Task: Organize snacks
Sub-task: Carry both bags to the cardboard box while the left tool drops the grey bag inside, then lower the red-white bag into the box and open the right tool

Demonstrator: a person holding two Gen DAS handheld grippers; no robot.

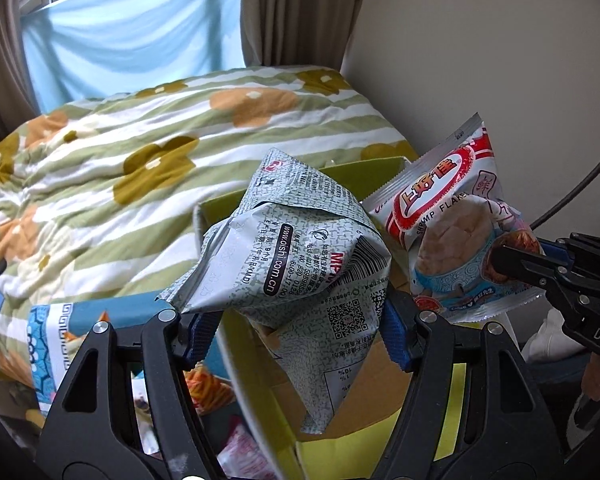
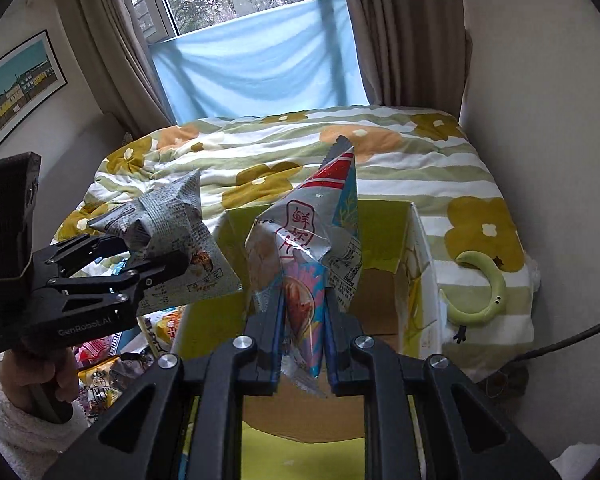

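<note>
You hold both bags above the open box (image 2: 384,216) for dropping in — left gripper (image 1: 296,320) clamping the grey snack bag (image 1: 296,248) (crumpled), right gripper (image 2: 302,340) pinching the shrimp flakes bag (image 2: 312,248).

Both grippers raised, angled downward, each clamped on a snack bag.
Left gripper (image 1: 296,320): blue pads (image 1: 396,336) pressed into grey crumpled bag (image 1: 300,240), jaws partly apart. Right gripper (image 2: 302,344): jaws nearly together, pinching shrimp-flake bag (image 2: 312,248). Hand (image 2: 40,376) in fleecy white sleeve (image 2: 16,432) grasping left handle.

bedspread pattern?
Green and white stripes with orange and mustard flowers on the bedspread; right wrist view shows it best.
</note>
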